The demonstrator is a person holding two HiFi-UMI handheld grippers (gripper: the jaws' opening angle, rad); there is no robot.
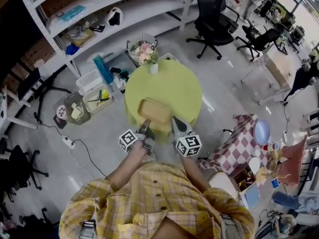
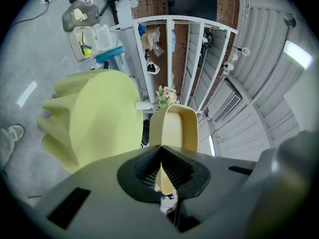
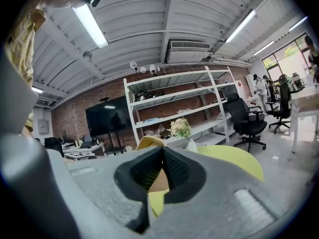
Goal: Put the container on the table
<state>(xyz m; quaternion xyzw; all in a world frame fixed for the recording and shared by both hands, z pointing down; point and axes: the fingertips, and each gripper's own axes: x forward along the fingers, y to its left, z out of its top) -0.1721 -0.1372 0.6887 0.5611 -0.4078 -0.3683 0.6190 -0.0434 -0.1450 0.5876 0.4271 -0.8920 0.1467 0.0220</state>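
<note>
A shallow tan container [image 1: 154,111] lies over the near part of the round table with a yellow-green cloth [image 1: 174,86]. I cannot tell whether it rests on the cloth or hangs just above it. My left gripper [image 1: 145,125] is shut on its near left rim, and my right gripper [image 1: 176,122] is shut on its near right rim. In the left gripper view the container [image 2: 175,127] runs away from the shut left gripper [image 2: 162,157], with the table [image 2: 97,118] beside it. In the right gripper view a tan edge of the container [image 3: 148,142] shows above the shut right gripper [image 3: 162,159].
A small white vase with flowers [image 1: 153,65] stands at the table's far edge, a wire basket of flowers [image 1: 142,48] behind it. White shelving [image 1: 104,14] and plastic bins [image 1: 97,99] are far left. A checkered small table [image 1: 239,146] is near right. Office chairs [image 1: 214,19] stand beyond.
</note>
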